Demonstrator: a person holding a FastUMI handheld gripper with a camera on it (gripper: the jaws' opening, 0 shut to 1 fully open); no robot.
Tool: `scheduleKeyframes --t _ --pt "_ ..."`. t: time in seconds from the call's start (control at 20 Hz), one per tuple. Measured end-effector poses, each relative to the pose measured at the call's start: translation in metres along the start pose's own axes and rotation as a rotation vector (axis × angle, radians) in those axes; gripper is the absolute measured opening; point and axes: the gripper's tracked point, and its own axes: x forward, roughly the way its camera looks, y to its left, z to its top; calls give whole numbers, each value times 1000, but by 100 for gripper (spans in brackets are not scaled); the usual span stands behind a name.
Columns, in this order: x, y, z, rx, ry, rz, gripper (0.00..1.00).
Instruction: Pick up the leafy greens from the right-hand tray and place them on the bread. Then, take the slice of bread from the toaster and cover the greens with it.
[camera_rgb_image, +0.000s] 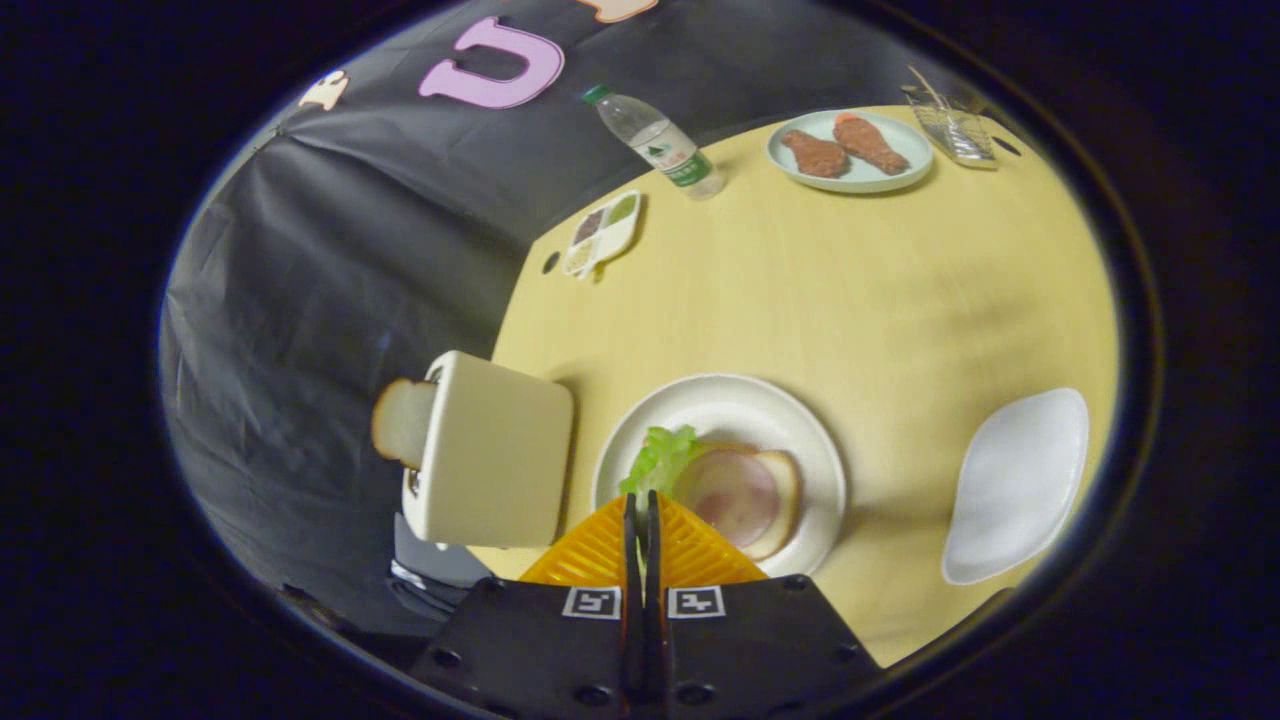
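Observation:
My gripper (641, 497) is shut on the leafy greens (660, 458). The leaf sticks out past the fingertips and hangs over the left part of the white round plate (725, 392). On that plate lies a slice of bread (785, 490) with a round pink slice of ham (735, 495) on top, just right of the greens. The greens overlap the ham's left edge; I cannot tell whether they touch it. Left of the plate stands a cream toaster (495, 450) with a bread slice (402, 422) poking out of its slot. The white tray (1020, 480) at the right holds nothing.
At the table's far side are a pale plate with two brown fried pieces (850, 150), a plastic water bottle (660, 145), a small divided condiment dish (602, 232) and a clear glass container (955, 125). The table edge runs close behind the toaster.

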Motion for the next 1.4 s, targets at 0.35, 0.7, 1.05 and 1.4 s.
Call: scheduleKeyframes --t 0.35,0.7,1.05,1.4 --pt "7 -64 -12 -138 41 -212 6" --pt "15 -58 -11 -184 18 -243 16" --pt "0 -52 -4 -240 -12 -289 66" --pt "-22 20 -7 -79 -3 -241 100"
